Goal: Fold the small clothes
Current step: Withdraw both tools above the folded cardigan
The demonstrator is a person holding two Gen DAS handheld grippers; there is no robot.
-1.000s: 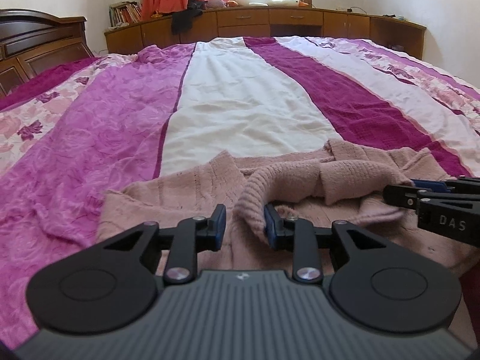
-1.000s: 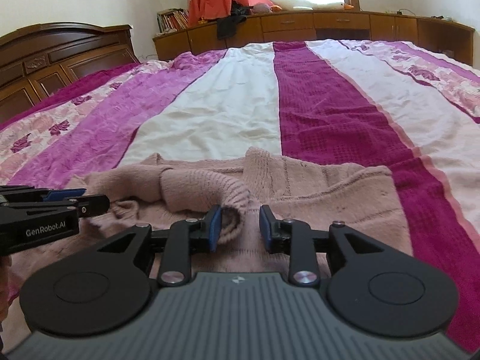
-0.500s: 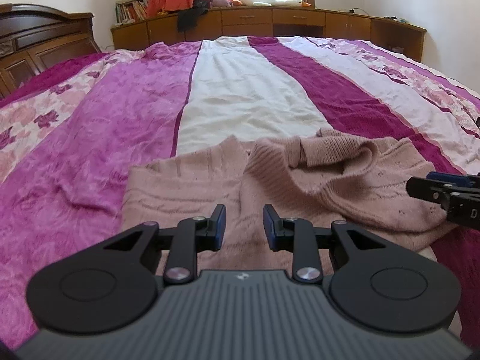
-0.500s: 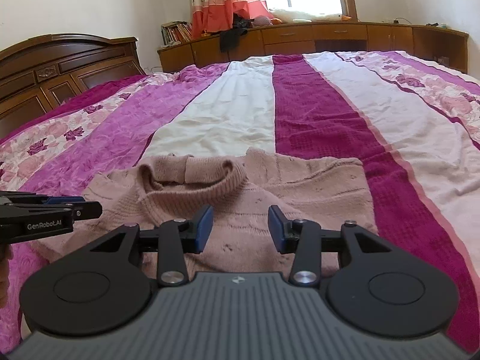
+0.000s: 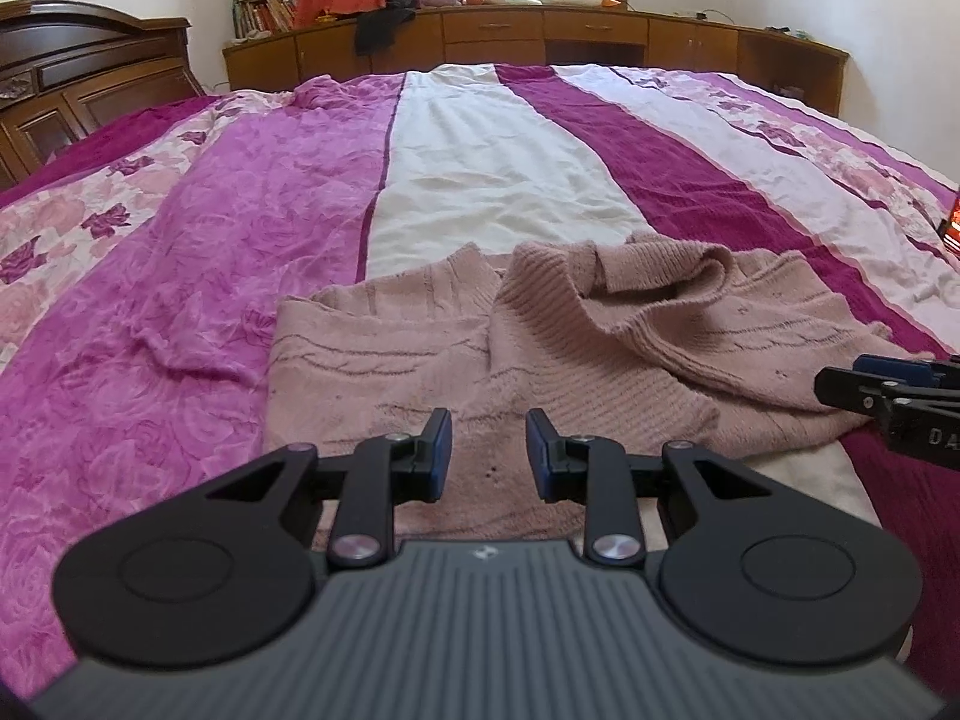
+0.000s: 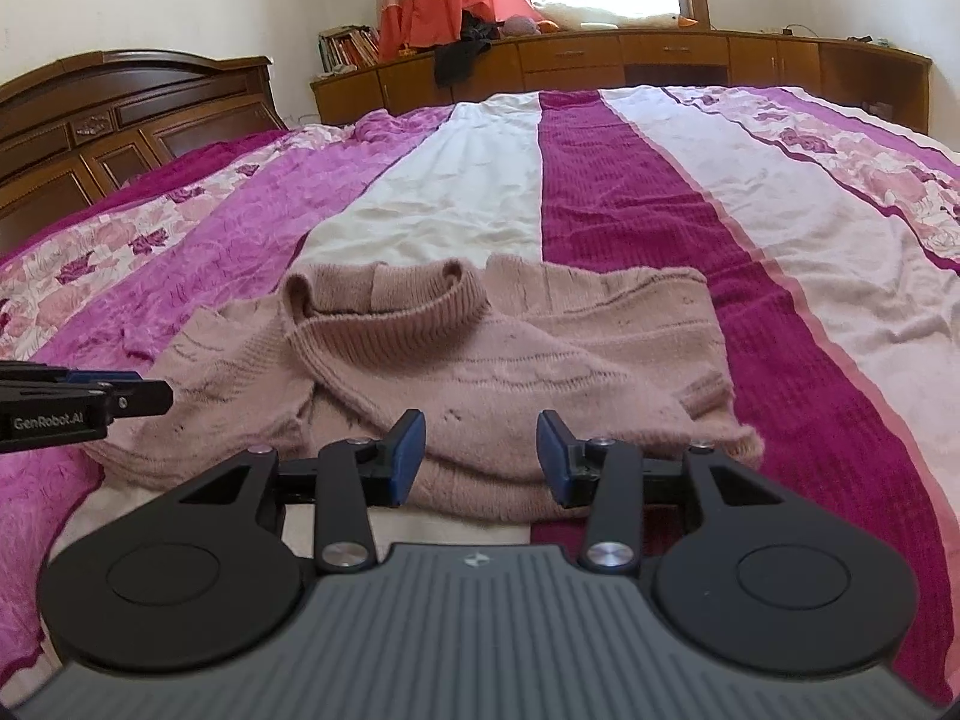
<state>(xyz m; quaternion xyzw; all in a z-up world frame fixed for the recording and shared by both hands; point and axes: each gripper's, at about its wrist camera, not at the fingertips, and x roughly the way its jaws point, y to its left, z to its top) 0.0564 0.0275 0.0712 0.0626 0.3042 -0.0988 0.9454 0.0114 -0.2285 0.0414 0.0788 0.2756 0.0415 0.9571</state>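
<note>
Right wrist view: pink sweater (image 6: pixel 480 360) lies on bedspread (image 6: pixel 630 192), untouched.

Both wrist views are taken low and close at the bed's (image 5: pixel 480 180) near edge, facing its far edge; the sweater (image 6: pixel 510 360) is shared.

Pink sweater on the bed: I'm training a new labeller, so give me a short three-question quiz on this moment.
1. True or false: the left gripper is shut on the pink sweater.
2. The sweater's ribbed collar lies toward: A) the headboard side, B) the opposite side?
3. Fill in: the right gripper is ___.

Key: 1 false, 2 A, 3 open.
</note>
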